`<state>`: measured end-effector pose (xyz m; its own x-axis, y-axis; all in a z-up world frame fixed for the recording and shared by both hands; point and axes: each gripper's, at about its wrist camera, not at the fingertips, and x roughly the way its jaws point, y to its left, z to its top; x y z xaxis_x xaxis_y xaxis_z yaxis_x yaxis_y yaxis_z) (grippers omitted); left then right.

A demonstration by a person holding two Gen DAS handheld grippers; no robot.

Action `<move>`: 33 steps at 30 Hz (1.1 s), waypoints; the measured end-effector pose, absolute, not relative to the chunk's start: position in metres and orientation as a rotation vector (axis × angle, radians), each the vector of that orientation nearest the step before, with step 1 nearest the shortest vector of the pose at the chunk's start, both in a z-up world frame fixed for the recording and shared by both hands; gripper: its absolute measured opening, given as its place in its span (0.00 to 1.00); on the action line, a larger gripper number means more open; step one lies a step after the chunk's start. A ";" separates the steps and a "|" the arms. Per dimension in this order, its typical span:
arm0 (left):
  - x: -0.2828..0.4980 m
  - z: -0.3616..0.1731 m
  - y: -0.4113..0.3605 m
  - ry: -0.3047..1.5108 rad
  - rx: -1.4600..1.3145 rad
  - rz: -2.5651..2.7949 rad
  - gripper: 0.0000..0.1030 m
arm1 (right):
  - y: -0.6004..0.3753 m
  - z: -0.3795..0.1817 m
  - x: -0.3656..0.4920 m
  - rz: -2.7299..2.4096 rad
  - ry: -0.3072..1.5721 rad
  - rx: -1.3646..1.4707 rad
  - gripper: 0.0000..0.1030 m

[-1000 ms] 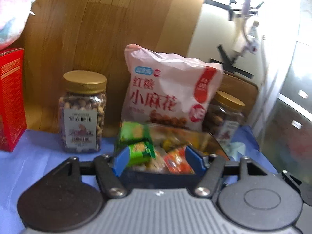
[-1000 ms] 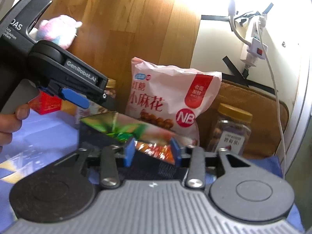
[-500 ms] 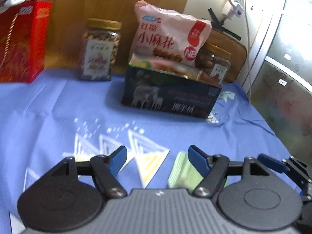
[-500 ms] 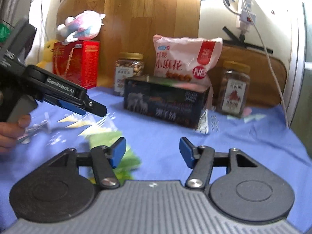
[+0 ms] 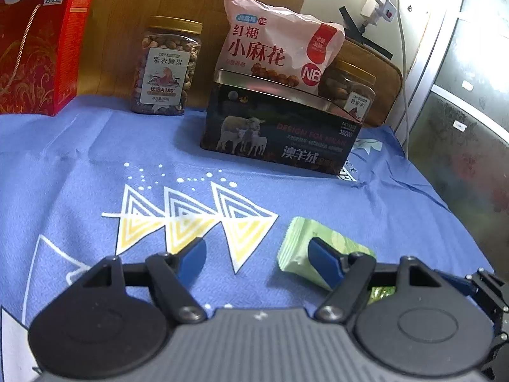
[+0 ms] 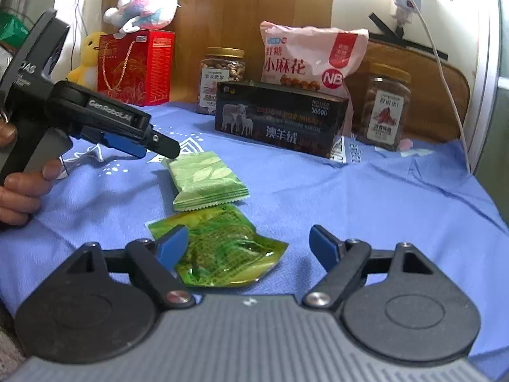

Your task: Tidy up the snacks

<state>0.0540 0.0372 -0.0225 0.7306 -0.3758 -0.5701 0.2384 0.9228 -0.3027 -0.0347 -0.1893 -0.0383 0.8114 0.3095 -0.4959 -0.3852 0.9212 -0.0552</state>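
On blue cloth [image 6: 366, 197], 2 green snack pkts [image 6: 206, 180], jaws apart

Wore black pistol-grip housing on left gripper [image 6: 159, 146], white "GenRobot.AI" lettering along its side. Carried blue pads on black scissor-link fingers [image 6: 168, 248] of right gripper [image 6: 248, 248], silver pivot screws, round black hubs, ribbed grey body. Showed bare hand [image 6: 22, 187].

Two snack packets [image 6: 208, 180] [image 6: 222, 248] side by side on cloth [image 6: 381, 197]; box [image 6: 280, 121] behind; jars, bag behind box.

2 green snack packets [image 6: 208, 184] flat on cloth, dark box [image 6: 280, 117] behind.
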 end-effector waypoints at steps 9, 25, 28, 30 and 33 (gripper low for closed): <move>0.054 -0.023 0.043 0.666 -0.259 -0.360 0.71 | -0.191 -0.039 -0.028 0.397 0.542 -0.053 0.59; 0.054 -0.021 0.057 0.634 -0.359 -0.417 0.71 | -0.177 -0.015 -0.033 0.407 0.388 -0.159 0.25; 0.054 -0.021 0.056 0.636 -0.359 -0.421 0.71 | -0.175 -0.017 -0.020 0.391 0.431 -0.152 0.26; 0.054 -0.021 0.056 0.636 -0.358 -0.427 0.72 | -0.174 -0.019 -0.012 0.393 0.462 -0.145 0.29; 0.054 -0.022 0.055 0.642 -0.355 -0.425 0.72 | -0.168 -0.024 -0.007 0.342 0.478 -0.243 0.38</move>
